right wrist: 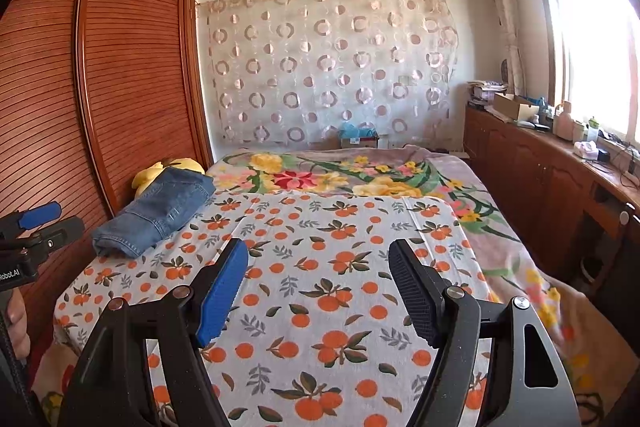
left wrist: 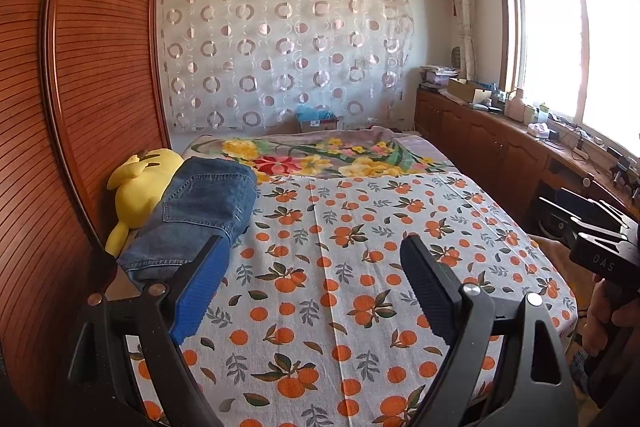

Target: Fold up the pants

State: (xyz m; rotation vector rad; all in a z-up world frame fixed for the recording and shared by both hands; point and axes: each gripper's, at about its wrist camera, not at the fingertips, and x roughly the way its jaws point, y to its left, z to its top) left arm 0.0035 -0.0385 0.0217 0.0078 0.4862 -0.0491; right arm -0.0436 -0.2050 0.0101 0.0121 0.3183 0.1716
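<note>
While both tools hang over the bed, nothing lies between their fingers.
Pants: folded jeans [left wrist: 200,211] at the sheet's far left edge, resting against a yellow plush toy [left wrist: 138,187] beside the slatted wardrobe [left wrist: 100,67].
Left gripper [left wrist: 316,255]: jaws apart, holding nothing.
Right gripper [right wrist: 318,263]: jaws apart, holding nothing.
Bed: orange-print sheet [right wrist: 320,267] over a floral blanket [right wrist: 320,175].
Obstacles: none on the open sheet.
Left view only: a hand [left wrist: 604,311] on the right tool's handle.
Right view only: the blanket's side hanging off the bed.
Containers: open cardboard box [right wrist: 514,107] on the window counter, contents unclear.
</note>
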